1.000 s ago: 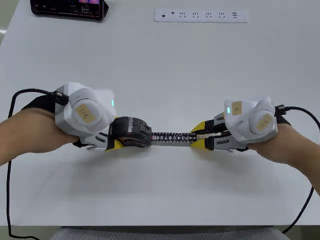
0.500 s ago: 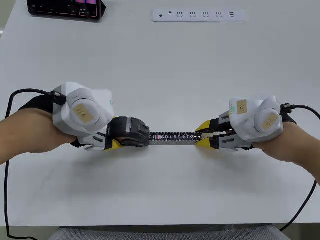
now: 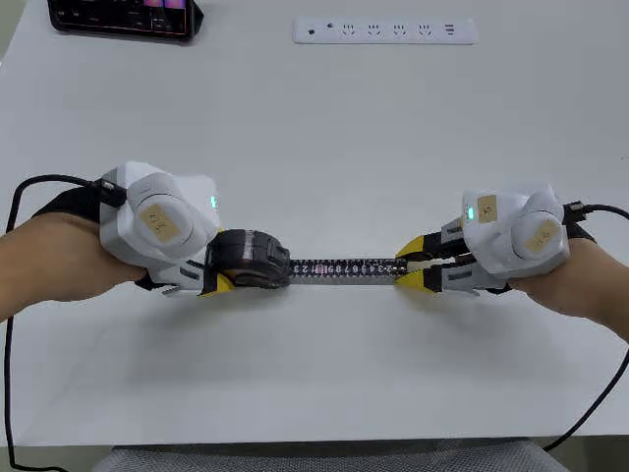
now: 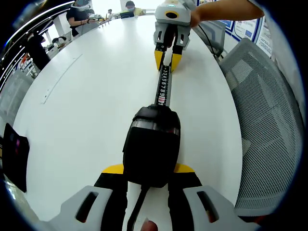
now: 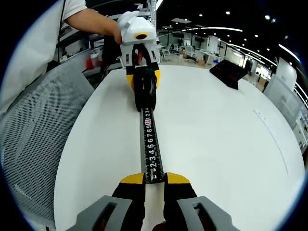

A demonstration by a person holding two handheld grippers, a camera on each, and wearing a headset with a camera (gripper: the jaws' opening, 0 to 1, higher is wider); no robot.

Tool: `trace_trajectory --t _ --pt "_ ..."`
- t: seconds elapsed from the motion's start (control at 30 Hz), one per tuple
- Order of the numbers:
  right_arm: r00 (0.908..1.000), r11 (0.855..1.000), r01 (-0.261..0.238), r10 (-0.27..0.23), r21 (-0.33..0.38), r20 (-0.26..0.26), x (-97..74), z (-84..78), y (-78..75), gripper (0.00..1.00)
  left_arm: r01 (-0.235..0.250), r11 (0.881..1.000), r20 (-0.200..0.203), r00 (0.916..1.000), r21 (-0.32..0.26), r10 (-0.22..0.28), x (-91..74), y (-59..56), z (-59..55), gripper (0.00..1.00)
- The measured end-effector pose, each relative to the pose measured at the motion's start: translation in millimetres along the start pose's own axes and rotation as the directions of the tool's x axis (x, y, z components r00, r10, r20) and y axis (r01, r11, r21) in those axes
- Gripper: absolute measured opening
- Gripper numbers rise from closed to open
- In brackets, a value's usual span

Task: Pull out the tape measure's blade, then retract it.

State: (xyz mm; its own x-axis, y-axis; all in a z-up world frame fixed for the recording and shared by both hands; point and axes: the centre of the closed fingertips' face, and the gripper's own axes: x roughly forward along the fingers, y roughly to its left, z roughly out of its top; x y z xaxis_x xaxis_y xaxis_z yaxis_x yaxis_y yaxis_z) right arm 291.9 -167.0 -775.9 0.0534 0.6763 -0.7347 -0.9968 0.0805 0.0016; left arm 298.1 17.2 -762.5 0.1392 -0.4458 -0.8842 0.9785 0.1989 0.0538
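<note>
Yellow-tipped jaws of the left gripper (image 3: 222,283) are closed round the black tape measure (image 3: 251,259). They pin its case flat on the workbench (image 3: 324,138) just in front of the person's left hand, which I judge to be an anchor so the body cannot slide when the other end is drawn. From the case's mouth the blade (image 3: 344,267) runs rightward, low over the surface and straight, printed side up, to the right gripper (image 3: 409,265). Its jaws are nearly shut and pinch the blade's end between their tips, and the right gripper view shows the strip entering exactly between those 2 tips. The 2 grippers face each other along 1 line, well apart, which likely holds the blade taut and untwisted. Only a short part seems to be out, so the pulling step looks to be in hand and retraction not yet begun. At the near edge stands a grey mesh chair (image 4: 260,120), and a black cable (image 3: 54,178) loops away from the left gripper. The workbench is plain matt white, with a white power strip (image 3: 385,30) and a black device (image 3: 123,15) at its far edge. Beyond lies an open office with ceiling lights (image 5: 231,30) and other people (image 4: 79,14).
</note>
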Motion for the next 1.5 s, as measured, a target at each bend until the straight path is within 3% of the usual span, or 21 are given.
trace_trajectory --t 1.5 --pt "0.9965 1.000 0.011 -0.010 0.011 -0.083 -31.7 -32.9 -2.8 0.10 -0.003 1.000 -0.006 1.0000 -0.001 0.003 1.3 0.9 -1.4 0.27"
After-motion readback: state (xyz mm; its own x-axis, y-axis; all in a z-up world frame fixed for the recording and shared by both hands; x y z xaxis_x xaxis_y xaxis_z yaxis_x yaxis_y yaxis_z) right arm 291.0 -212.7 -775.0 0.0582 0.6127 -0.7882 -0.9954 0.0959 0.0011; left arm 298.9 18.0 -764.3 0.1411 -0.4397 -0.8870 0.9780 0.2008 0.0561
